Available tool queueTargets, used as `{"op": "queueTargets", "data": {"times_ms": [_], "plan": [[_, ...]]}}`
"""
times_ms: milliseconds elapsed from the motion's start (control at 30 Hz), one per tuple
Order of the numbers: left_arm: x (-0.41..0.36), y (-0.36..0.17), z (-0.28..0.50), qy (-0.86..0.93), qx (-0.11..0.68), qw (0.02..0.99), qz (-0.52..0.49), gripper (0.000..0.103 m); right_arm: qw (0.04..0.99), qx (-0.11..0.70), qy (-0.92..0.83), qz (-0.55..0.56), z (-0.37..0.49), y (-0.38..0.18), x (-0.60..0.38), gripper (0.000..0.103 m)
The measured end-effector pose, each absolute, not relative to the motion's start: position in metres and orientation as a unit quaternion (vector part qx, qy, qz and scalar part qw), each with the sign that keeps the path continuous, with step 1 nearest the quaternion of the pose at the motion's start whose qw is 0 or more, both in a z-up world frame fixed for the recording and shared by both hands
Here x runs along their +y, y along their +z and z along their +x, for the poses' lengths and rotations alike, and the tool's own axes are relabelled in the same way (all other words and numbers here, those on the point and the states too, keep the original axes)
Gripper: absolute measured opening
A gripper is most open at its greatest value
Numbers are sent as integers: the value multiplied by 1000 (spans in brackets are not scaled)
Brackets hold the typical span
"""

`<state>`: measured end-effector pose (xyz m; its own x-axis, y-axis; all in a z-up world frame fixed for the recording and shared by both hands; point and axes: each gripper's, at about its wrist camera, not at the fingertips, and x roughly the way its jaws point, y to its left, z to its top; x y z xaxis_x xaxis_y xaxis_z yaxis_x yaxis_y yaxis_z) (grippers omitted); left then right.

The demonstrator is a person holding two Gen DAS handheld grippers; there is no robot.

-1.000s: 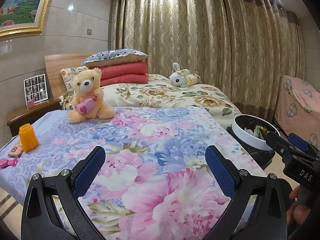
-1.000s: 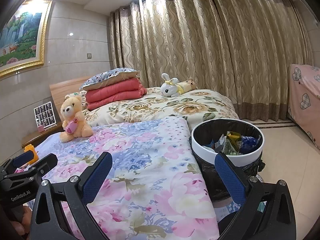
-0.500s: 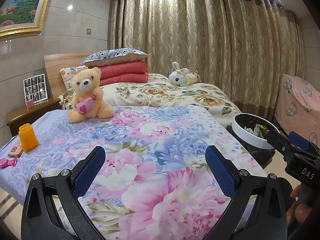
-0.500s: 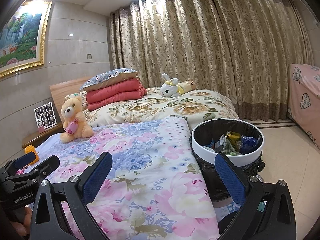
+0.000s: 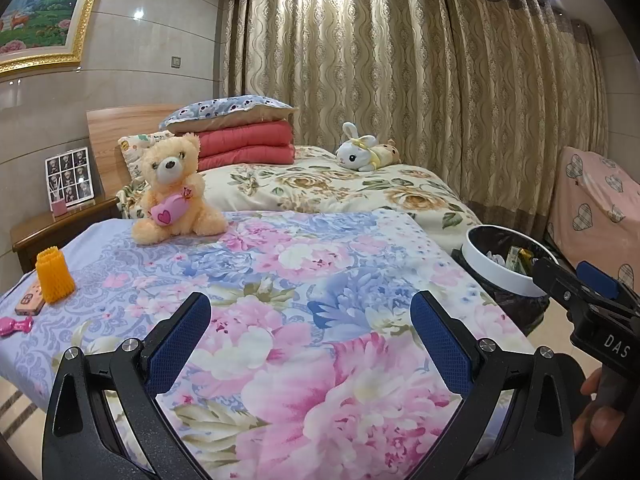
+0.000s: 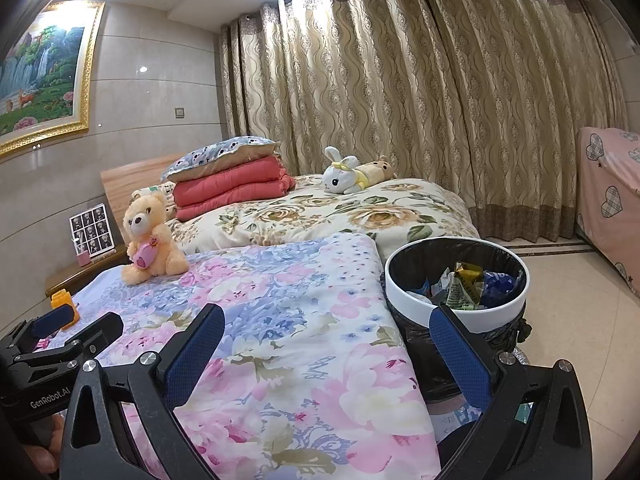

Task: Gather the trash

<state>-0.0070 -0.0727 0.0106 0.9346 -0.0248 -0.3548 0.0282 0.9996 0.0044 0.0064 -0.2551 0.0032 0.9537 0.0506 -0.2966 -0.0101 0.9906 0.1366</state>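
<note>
Both the left gripper (image 5: 310, 340) and right gripper (image 6: 326, 354) hover spread and empty; next probably the orange wrapper (image 5: 54, 276), left edge, for the bin (image 6: 456, 276).

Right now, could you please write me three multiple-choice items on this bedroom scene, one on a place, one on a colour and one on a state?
1. Where does the trash bin stand?
A. on the floor beside the floral quilt
B. on the nightstand
C. on the pillows

2. What colour is the folded blanket under the top pillow?
A. green
B. red
C. black

3. How is the left claw?
A. shut on a wrapper
B. shut on the teddy bear
C. open and empty

Answers: 1 A, the bin sits on the tiles at the quilt's edge; 2 B, the stack is plainly red; 3 C, its blue pads stand wide apart with only quilt between.
</note>
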Motion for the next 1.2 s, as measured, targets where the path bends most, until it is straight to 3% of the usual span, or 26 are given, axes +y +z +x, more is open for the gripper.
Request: {"op": "queueTargets", "data": {"times_ms": [1200], "plan": [[-68, 0, 3, -29, 206, 978, 4, 102, 981, 174, 17, 88, 15, 0, -255, 103]]}}
